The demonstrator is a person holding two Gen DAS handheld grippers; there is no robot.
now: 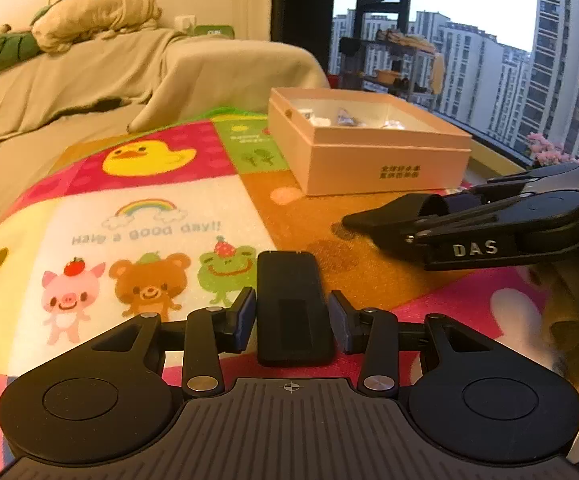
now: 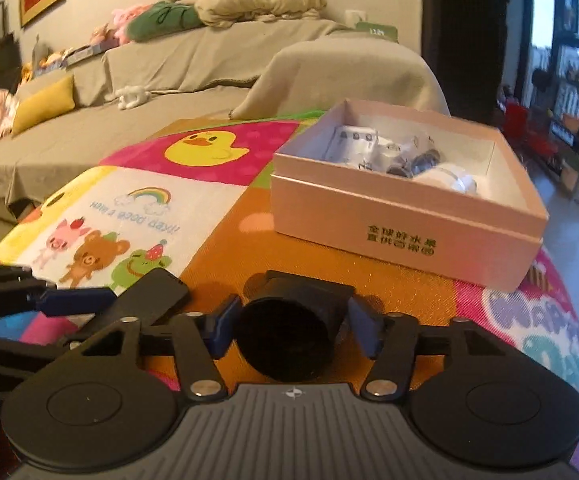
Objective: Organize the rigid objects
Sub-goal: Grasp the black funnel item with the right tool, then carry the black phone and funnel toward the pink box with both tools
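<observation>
Holding a flat black remote-like bar, the left gripper has its fingers closed on its sides low over the cartoon mat. The right gripper pinches a black cylinder. The pink box lies ahead on the desk. Risk: both reach together, collide, and either smooth piece slips out short of its rim.

Small items in the pink box are blurred, perhaps wrapped, unidentifiable.
</observation>
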